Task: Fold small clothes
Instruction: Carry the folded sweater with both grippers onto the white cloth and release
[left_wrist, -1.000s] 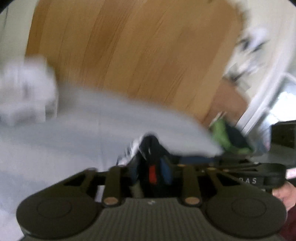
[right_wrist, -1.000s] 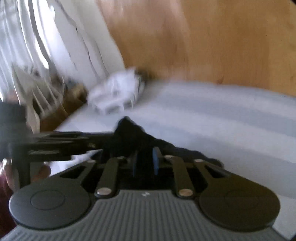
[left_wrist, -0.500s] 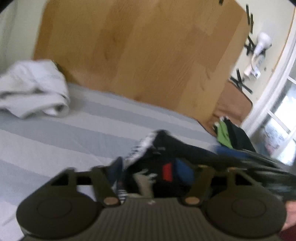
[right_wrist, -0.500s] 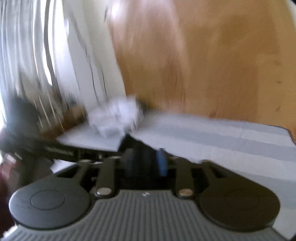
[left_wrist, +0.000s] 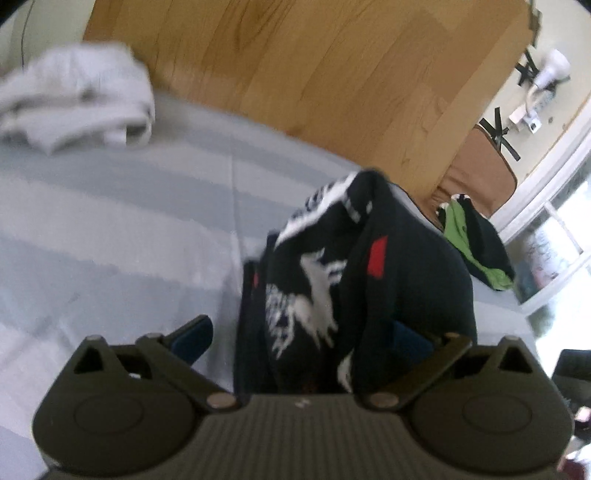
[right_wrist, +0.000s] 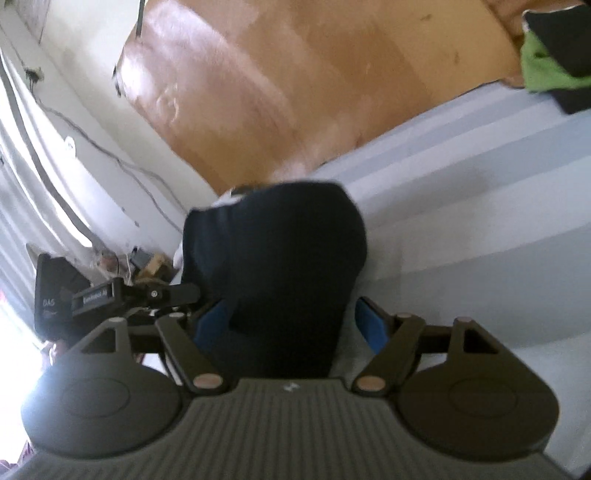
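A small dark navy garment (left_wrist: 417, 280) with a white print and a red patch lies bunched on the striped grey bed sheet (left_wrist: 110, 240). It sits between the wide jaws of my left gripper (left_wrist: 301, 338), which are opening; the left blue pad stands clear of the cloth and the right pad is partly hidden behind it. In the right wrist view the same dark garment (right_wrist: 280, 240) bulges between the jaws of my right gripper (right_wrist: 291, 325), also opening, with the right pad apart from the cloth. The left gripper (right_wrist: 184, 292) shows at the left there.
A crumpled white garment (left_wrist: 77, 99) lies at the far left of the bed by the wooden headboard (left_wrist: 295, 66). A green-and-black garment (left_wrist: 476, 243) lies at the bed's right edge, near a bright window. Cables run along the wall in the right wrist view.
Both grippers were shut on the dark garment and now stand open around it. The garment has slumped onto the sheet. The right wrist view has rolled and moved in closer.
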